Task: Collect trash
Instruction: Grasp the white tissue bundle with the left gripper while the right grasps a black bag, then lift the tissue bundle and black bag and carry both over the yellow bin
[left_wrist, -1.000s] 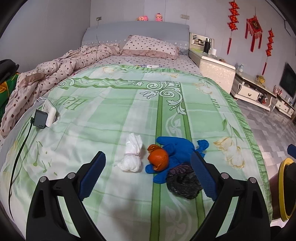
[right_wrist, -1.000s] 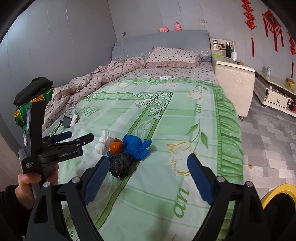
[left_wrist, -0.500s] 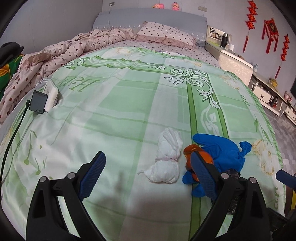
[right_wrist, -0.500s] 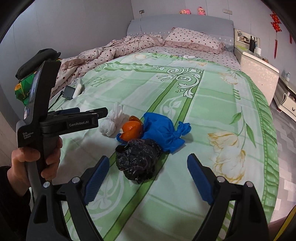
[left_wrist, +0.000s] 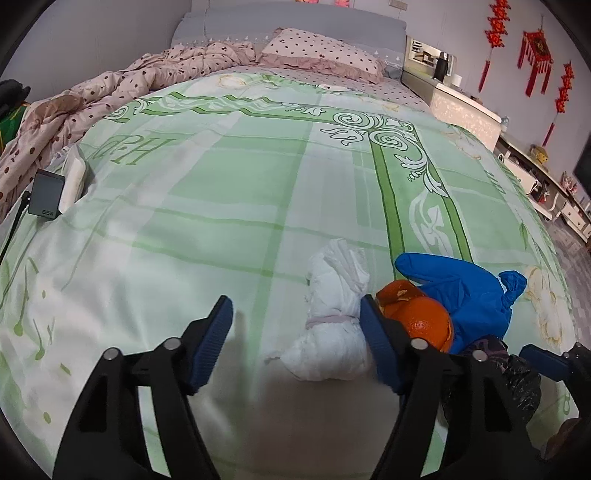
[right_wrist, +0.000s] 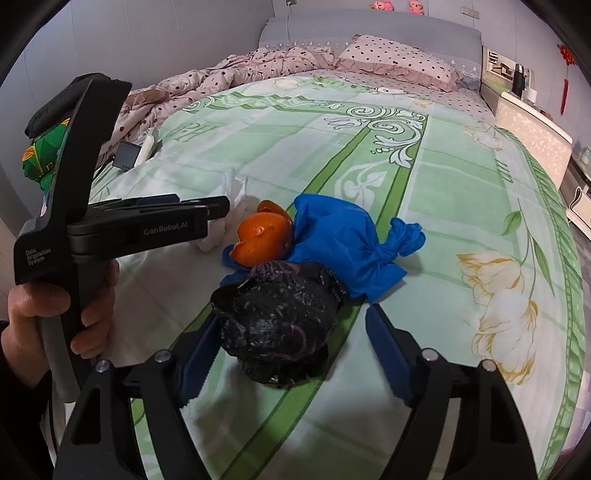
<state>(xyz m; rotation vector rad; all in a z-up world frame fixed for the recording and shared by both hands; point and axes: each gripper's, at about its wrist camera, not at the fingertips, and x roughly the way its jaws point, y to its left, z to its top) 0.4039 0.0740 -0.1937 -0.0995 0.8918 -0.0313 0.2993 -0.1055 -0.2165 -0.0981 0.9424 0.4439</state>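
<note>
1. left wrist view: the left gripper (left_wrist: 295, 339) is set around the white bundle (left_wrist: 334, 321) on the bed (left_wrist: 221, 192); its jaws are closing, not yet squeezing.
2. the right gripper (right_wrist: 288, 350) is closing around the black bag (right_wrist: 277, 325), so both can be lifted together.

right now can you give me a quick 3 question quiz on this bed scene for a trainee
1. True or false: the white tied tissue bundle lies between the fingers of the left hand-held gripper.
2. Which crumpled bag sits between the fingers of the right hand-held gripper? A) blue plastic bag B) black plastic bag C) white bundle
3. Fill in: the orange peel rests against the ____ plastic bag.

Key:
1. True; the jaws are closing around it, with the left pad not yet touching.
2. B, the black plastic bag; the jaws are closing and the right pad stands clear of it.
3. blue
</note>
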